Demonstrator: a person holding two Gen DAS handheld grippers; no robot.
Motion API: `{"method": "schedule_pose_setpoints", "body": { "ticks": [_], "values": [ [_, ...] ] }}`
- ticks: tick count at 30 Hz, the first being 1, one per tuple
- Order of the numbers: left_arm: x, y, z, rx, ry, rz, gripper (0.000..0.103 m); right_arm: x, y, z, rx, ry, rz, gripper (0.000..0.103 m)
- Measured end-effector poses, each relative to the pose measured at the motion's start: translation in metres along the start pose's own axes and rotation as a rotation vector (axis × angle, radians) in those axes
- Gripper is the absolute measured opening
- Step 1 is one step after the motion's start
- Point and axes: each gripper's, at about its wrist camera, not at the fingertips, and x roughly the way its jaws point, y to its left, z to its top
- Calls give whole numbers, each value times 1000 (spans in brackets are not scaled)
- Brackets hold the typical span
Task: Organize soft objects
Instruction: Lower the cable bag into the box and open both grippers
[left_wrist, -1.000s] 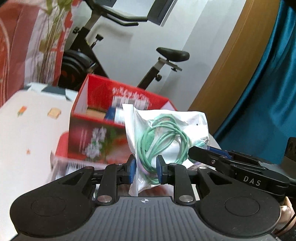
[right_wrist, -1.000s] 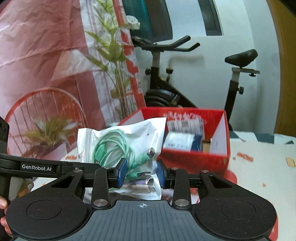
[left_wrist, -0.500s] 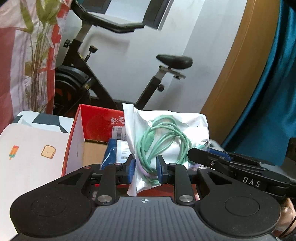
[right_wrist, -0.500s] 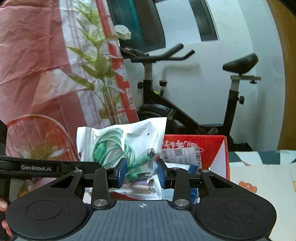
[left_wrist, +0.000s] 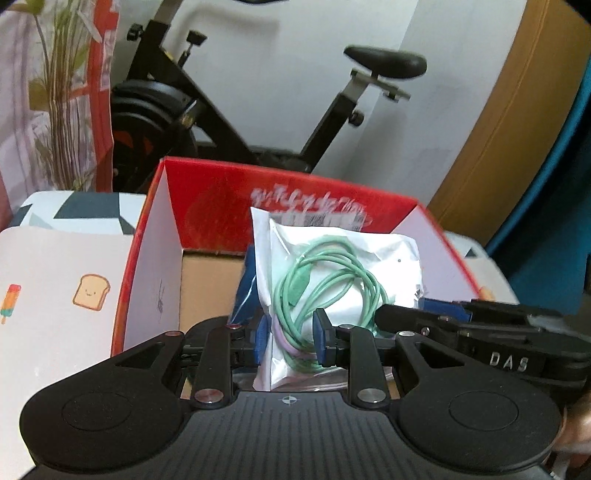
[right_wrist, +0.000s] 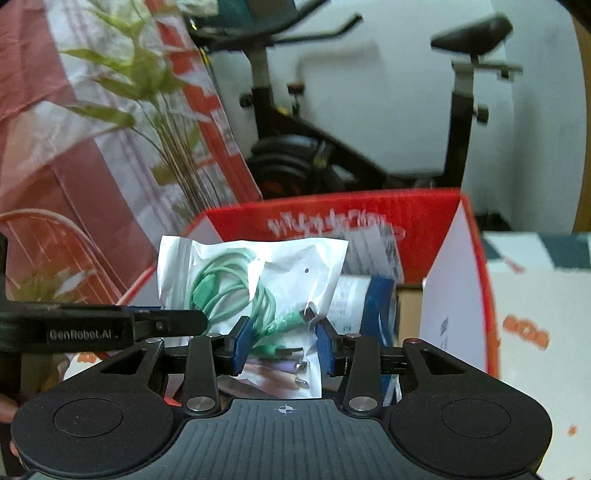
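1. Left wrist view: the white plastic pouch with a coiled mint-green cable (left_wrist: 332, 266) stands upright between the blue pads of the left gripper (left_wrist: 290, 339). The pads pinch its lower edge.
2. The right gripper (right_wrist: 283, 345) meets the same pouch (right_wrist: 258, 280) from the opposite side. Its jaws have just been opening slightly with the pouch between them. Whether both pads press on the film cannot be told.
3. The controlling relation is judged as follows: the open red cardboard box (left_wrist: 207, 195) lies directly ahead of and below both sets of fingers, and the pouch hangs in front of its opening. The long axis of the pouch is roughly vertical.
4. Neither hand is clearly nearer the box. A lowering and release into it is judged to be the next move.
5. Bare brown floor is seen inside the box, to the left of the pouch in the left wrist view. A blue packet (left_wrist: 245, 288) leans just behind the pouch.
6. The pouch film is thin, glossy and creased, and is expected to sag or fold once released. The cable inside is loosely looped.
7. The box walls are stiff and printed. The box is set on a white tablecloth with small printed pictures (left_wrist: 55, 280).
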Motion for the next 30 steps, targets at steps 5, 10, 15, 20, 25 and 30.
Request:
{"method": "schedule_pose_setpoints", "body": {
  "ticks": [5, 10, 15, 20, 25, 30],
  "values": [
    [10, 9, 2, -11, 31, 23, 26, 20, -7, 2, 54, 61, -7, 38],
    [15, 8, -1, 3, 34, 32, 29, 26, -8, 3, 44, 84, -50, 40],
    [15, 6, -1, 20, 2, 64, 31, 24, -6, 2, 18, 72, -114, 55],
    [8, 4, -2, 32, -26, 86, 41, 13, 5, 2, -44, 41, -170, 73],
    [-10, 3, -4, 22, -60, 102, 65, -3, 15, 2, -65, 18, -206, 93],
    [-35, -5, -11, 26, -120, 121, 97, -24, 26, -2, -80, -1, -229, 103]
  ]
}}
